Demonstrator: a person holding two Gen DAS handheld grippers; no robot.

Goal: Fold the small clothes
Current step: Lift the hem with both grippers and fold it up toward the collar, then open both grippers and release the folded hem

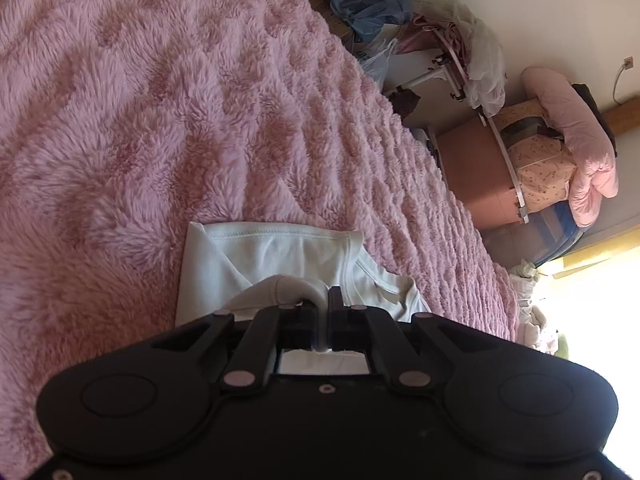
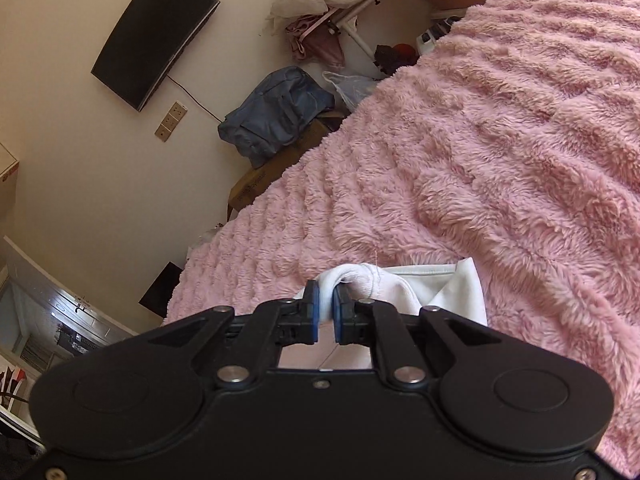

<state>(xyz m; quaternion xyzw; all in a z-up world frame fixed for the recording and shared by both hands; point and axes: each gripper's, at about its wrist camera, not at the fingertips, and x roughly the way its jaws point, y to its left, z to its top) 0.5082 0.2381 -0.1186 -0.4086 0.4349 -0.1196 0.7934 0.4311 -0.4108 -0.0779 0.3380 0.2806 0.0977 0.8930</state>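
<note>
My left gripper (image 1: 324,300) has its jaws pressed together on a bunched fold of the white garment (image 1: 280,256), and the cloth humps up in a soft grey-shadowed loop just in front of my fingertips. Beyond that pinch the garment spreads out over the pink fluffy blanket (image 1: 180,100), its stitched hem running straight across the far edge and a ribbed edge slanting down its right side. My right gripper (image 2: 325,300) also has its jaws closed, its blue pads (image 2: 313,304) nipping a rolled lump of the same white garment (image 2: 440,280); a thin loose thread curls off the roll. From that side the cloth trails away to the right, lying on the pink fluffy blanket (image 2: 500,140) with one corner standing up in a point. Past the edge of the bed, the right wrist view shows a dark flat screen (image 2: 154,36) mounted on the pale wall, a wall socket plate (image 2: 171,119) below it, and a blue bag (image 2: 280,112) slumped on a cardboard box (image 2: 276,176). The left wrist view shows a pink quilt (image 1: 576,148) draped over stacked boxes by the wall.
</note>
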